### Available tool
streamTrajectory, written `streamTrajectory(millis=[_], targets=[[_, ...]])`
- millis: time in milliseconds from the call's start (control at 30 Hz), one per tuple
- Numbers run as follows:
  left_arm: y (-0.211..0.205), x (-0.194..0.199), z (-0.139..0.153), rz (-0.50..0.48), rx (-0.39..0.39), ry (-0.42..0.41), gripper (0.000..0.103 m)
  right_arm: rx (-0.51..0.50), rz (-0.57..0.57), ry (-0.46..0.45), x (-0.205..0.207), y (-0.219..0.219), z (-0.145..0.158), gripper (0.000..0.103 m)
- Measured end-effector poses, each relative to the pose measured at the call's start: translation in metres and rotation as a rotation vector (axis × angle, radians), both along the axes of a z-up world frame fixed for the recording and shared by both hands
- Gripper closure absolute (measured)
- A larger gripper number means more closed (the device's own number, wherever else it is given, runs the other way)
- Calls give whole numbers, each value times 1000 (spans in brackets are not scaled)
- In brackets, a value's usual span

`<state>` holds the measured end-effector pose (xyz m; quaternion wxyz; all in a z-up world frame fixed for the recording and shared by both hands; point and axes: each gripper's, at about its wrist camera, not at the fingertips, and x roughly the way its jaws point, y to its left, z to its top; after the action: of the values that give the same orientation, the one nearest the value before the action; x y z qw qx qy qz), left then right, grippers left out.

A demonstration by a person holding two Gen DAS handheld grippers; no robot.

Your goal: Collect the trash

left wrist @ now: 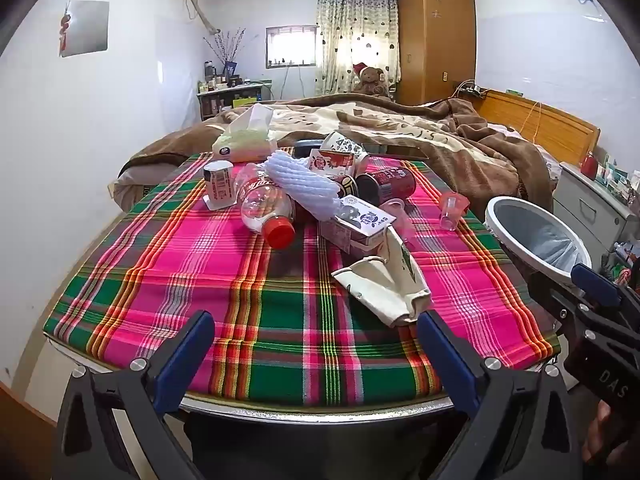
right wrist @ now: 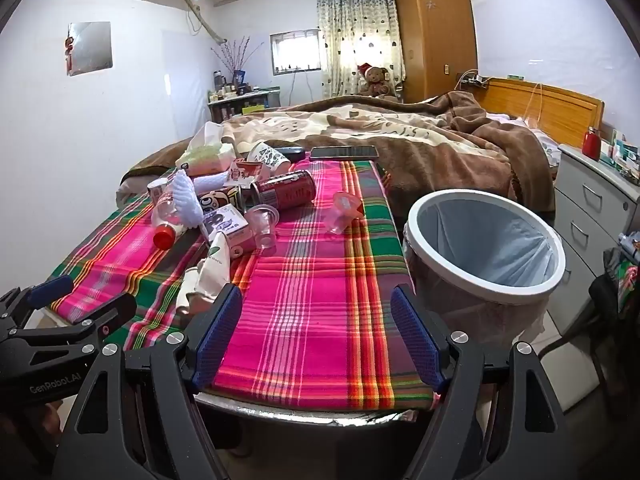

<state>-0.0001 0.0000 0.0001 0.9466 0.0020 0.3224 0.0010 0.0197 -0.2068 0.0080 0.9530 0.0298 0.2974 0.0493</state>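
Ahead of my jaws on the worktop [left wrist: 120, 264] I count one clear plastic bottle [left wrist: 262, 208] with a red cap, one white foam net sleeve [left wrist: 300, 180], two drink cans [right wrist: 286, 191] lying on their sides, and three small cartons [left wrist: 354, 224]. Closest to the left jaws lies one flattened paper cup [left wrist: 384, 280], with one patterned paper cup [left wrist: 344, 146] far behind. Clear jelly cups [right wrist: 344, 210]: three, I think, though the pile hides some. One tissue pack [left wrist: 244, 138], one phone [right wrist: 344, 153], and one lined bin [right wrist: 486, 240] just right of my right jaws.
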Motion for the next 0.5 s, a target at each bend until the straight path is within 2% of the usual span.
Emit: streamTrajectory(millis=[500], targets=[[2,-4,3,13,3,-8,1,-6,-3,-11,-2,-2,2,25]])
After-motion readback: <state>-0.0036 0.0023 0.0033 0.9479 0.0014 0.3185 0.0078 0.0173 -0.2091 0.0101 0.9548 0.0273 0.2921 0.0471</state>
